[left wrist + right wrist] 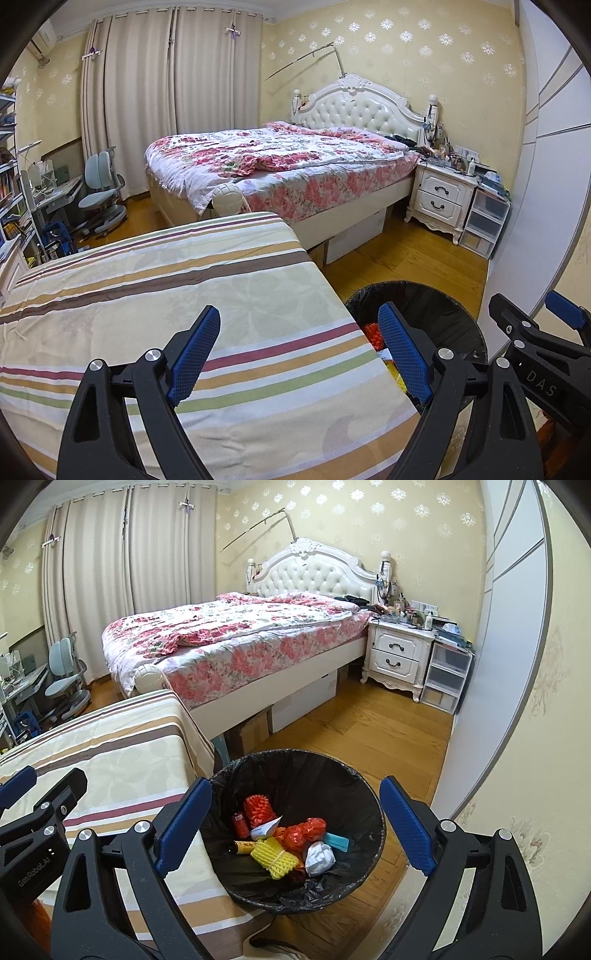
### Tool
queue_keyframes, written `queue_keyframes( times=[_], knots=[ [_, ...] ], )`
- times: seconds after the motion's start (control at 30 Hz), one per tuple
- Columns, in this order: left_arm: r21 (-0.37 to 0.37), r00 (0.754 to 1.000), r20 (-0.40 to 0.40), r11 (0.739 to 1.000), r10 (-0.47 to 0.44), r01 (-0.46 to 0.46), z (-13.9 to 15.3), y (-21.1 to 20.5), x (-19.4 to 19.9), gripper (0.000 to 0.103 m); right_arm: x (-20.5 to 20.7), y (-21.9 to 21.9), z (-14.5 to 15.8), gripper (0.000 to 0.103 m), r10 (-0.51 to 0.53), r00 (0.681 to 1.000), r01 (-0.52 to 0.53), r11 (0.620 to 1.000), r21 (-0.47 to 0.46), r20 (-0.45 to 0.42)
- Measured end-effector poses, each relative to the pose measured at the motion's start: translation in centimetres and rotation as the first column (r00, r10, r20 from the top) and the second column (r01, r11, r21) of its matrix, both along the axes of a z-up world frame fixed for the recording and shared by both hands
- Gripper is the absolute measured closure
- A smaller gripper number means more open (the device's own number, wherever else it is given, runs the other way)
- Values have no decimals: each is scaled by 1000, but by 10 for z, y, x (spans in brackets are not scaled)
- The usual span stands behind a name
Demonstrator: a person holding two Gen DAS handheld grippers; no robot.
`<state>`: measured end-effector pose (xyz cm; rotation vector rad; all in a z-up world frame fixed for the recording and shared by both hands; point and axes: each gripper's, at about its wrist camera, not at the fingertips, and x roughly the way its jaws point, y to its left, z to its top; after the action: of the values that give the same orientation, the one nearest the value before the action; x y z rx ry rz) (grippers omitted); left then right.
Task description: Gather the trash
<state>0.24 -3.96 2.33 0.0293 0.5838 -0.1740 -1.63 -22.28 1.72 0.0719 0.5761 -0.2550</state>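
A black-lined trash bin (343, 775) stands on the wood floor beside the striped table; it also shows in the left wrist view (454, 306). Inside lie yellow foam netting (275, 858), red netting (306, 830), an orange-red ridged piece (258, 808), a white crumpled wad (319, 856), a blue scrap (338, 841) and a small red tube (239, 823). My right gripper (293, 830) is open and empty above the bin. My left gripper (301, 356) is open and empty over the table's right edge. The right gripper (546, 325) shows at the left wrist view's lower right.
The table wears a striped cloth (166, 295). Behind it is a bed with a floral quilt (280, 155), a white nightstand (439, 192), plastic drawers (484, 221), a white wardrobe (495, 635), and a desk chair (99, 195) at the left.
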Motion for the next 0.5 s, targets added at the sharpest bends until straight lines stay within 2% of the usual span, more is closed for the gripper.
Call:
queue_keyframes(
  times=[0.5],
  knots=[
    [-5, 1000, 8, 1000, -1, 1, 2, 3, -5, 18, -4, 3, 4, 13, 5, 1000, -5, 1000, -3, 9]
  ],
)
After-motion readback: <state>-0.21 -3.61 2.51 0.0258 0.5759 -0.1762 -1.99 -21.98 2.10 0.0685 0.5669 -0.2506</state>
